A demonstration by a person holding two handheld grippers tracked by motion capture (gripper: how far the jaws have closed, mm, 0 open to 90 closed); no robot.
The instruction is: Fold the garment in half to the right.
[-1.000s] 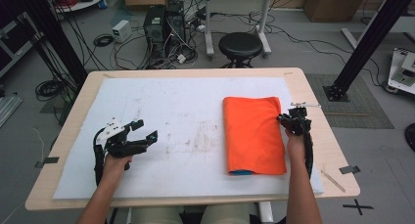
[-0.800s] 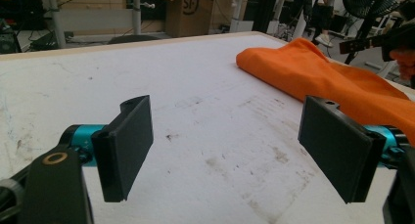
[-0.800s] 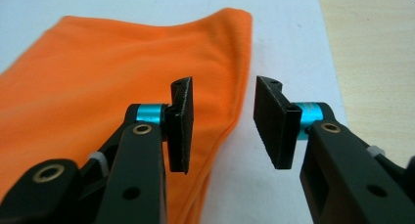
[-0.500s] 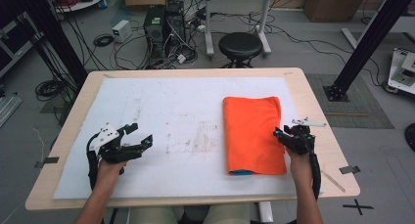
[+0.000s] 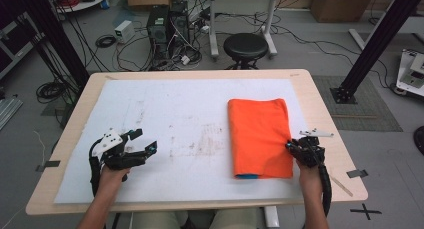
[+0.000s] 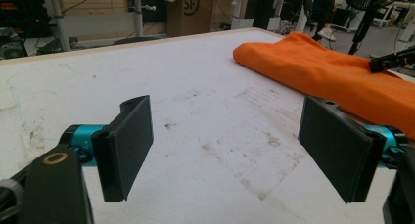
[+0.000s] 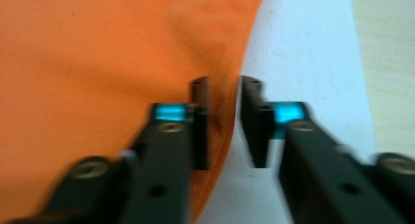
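An orange folded cloth (image 5: 257, 134) lies on the right half of a white sheet (image 5: 190, 109), and it also shows in the left gripper view (image 6: 333, 72). My right gripper (image 5: 291, 146) hovers at the cloth's right edge, near its front corner. In the right gripper view its jaws (image 7: 224, 121) stand a narrow gap apart and have just been closing. The cloth's edge (image 7: 98, 53) runs between them, and the pads do not press on it. My left gripper (image 5: 146, 140) rests over the sheet at the front left, jaws wide (image 6: 225, 145) with nothing between them.
The sheet covers most of a wooden table (image 5: 320, 99). A strip of blue shows under the cloth's front edge (image 5: 247, 176). Behind the table stand a black stool (image 5: 245, 46), computer towers (image 5: 167, 21) and loose cables on the floor.
My right gripper has slid along the cloth's right edge toward the front of the table. The left gripper has shifted only slightly toward the front.
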